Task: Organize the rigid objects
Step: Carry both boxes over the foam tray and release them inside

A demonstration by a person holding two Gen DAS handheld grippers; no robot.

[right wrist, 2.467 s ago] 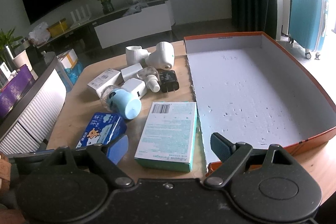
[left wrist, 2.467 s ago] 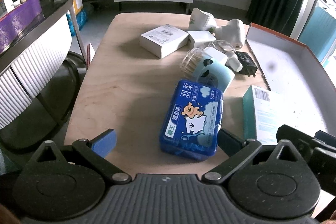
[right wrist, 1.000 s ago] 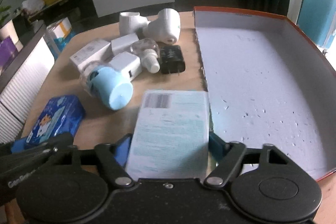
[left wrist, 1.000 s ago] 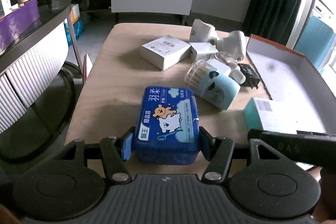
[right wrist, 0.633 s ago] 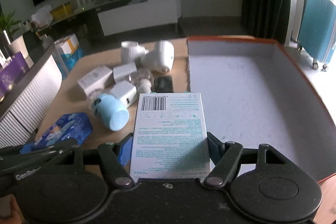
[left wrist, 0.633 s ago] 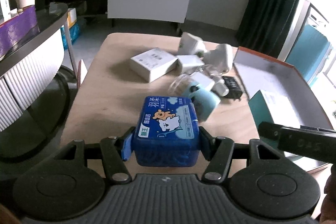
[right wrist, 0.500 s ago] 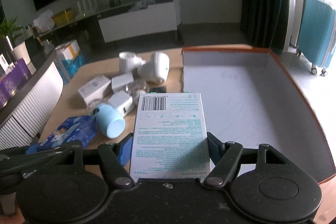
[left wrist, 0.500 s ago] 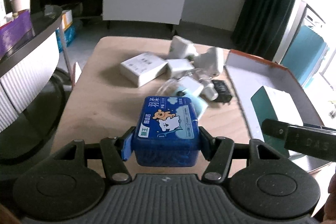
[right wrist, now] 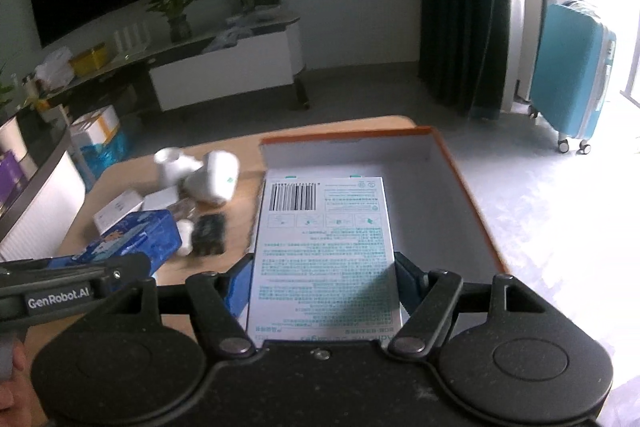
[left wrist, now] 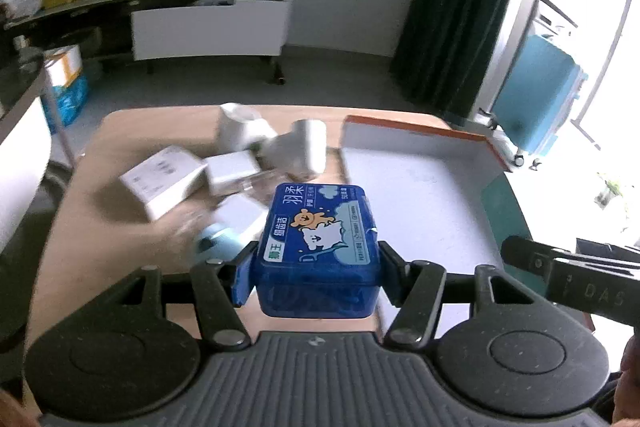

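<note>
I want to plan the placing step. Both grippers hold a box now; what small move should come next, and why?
Probably carry both forward and lower them into the tray. The left gripper clamps the blue box, the right gripper clamps the teal box, both are off the table, and the tray floor looks bare.

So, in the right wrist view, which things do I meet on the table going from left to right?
blue tin → black charger → teal and white box held in the right gripper → far right wall of the orange-edged tray.
</note>
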